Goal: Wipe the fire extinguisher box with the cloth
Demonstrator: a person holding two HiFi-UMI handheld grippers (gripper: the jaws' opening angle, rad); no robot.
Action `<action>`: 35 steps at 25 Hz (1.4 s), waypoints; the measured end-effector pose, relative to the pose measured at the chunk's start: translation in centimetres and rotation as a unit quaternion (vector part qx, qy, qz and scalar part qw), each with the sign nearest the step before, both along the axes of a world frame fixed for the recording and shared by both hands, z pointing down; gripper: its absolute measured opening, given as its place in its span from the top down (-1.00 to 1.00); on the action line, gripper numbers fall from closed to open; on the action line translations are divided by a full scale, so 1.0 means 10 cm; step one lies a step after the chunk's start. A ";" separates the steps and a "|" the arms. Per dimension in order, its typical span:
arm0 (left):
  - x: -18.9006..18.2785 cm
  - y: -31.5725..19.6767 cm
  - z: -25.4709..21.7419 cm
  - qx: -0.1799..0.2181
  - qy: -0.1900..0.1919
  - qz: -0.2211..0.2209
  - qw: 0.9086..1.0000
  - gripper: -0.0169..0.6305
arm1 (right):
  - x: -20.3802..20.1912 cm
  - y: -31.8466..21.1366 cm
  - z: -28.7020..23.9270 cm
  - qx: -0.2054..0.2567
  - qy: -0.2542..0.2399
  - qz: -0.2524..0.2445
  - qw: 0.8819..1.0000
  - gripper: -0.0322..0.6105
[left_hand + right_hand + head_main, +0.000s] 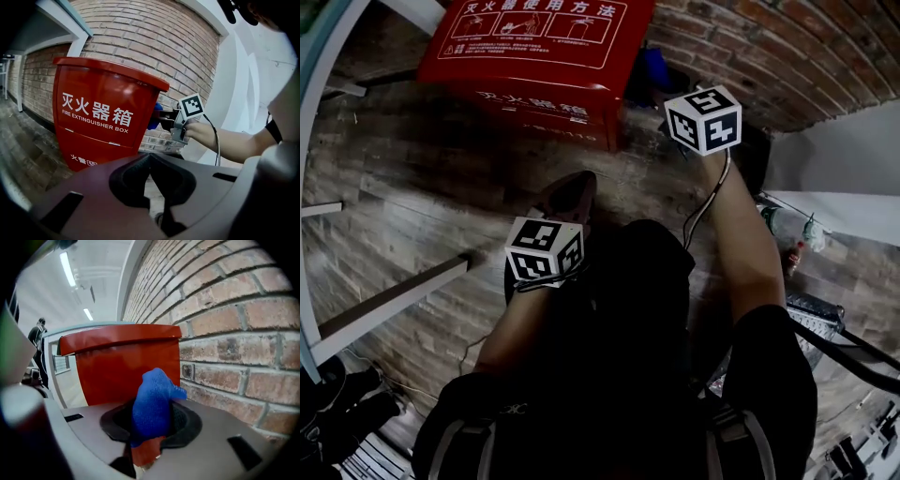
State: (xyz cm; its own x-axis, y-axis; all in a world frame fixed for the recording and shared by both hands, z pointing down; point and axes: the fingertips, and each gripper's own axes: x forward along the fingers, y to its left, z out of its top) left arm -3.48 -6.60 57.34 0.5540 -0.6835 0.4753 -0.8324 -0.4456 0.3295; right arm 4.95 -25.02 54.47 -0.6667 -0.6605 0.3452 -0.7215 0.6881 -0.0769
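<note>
Brick wall (234,329) behind — right hand-held gripper (151,427) pinches blue cloth (152,399).

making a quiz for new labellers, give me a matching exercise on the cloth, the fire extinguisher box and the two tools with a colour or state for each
Things:
1 cloth
2 fire extinguisher box
3 left tool
4 right tool

Colour or state:
a shut, nothing in it
b blue
c shut on the cloth
d red

Pairs: 1-b, 2-d, 3-a, 4-c
</note>
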 end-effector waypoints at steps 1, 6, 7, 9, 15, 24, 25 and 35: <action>-0.02 0.03 0.00 -0.001 0.001 0.001 1.000 0.92 | -0.02 0.02 -0.04 0.006 0.009 0.001 1.000 0.51; -0.10 0.13 -0.02 -0.002 0.000 0.002 1.000 0.92 | -0.05 0.05 -0.35 0.032 -0.008 0.005 0.999 0.51; -0.12 0.14 -0.03 -0.001 0.001 0.000 1.000 0.92 | -0.05 0.05 -0.44 0.039 -0.015 0.007 0.999 0.51; -0.15 0.16 -0.05 0.001 0.003 -0.003 1.000 0.92 | -0.05 0.05 -0.59 0.052 -0.016 0.010 0.998 0.51; -0.22 0.19 -0.06 0.002 0.006 -0.008 1.000 0.92 | -0.06 0.09 -0.67 0.059 -0.018 0.023 0.998 0.51; -0.23 0.19 0.08 -0.010 0.011 -0.012 1.000 0.92 | -0.14 0.33 -0.60 0.038 -0.086 0.019 0.995 0.51; -0.23 0.19 0.09 -0.012 0.011 -0.012 1.000 0.92 | -0.15 0.37 -0.59 0.039 -0.089 0.018 0.995 0.51; -0.21 0.23 0.25 -0.029 0.004 -0.010 1.000 0.92 | -0.24 0.67 -0.44 0.046 -0.110 0.004 0.993 0.51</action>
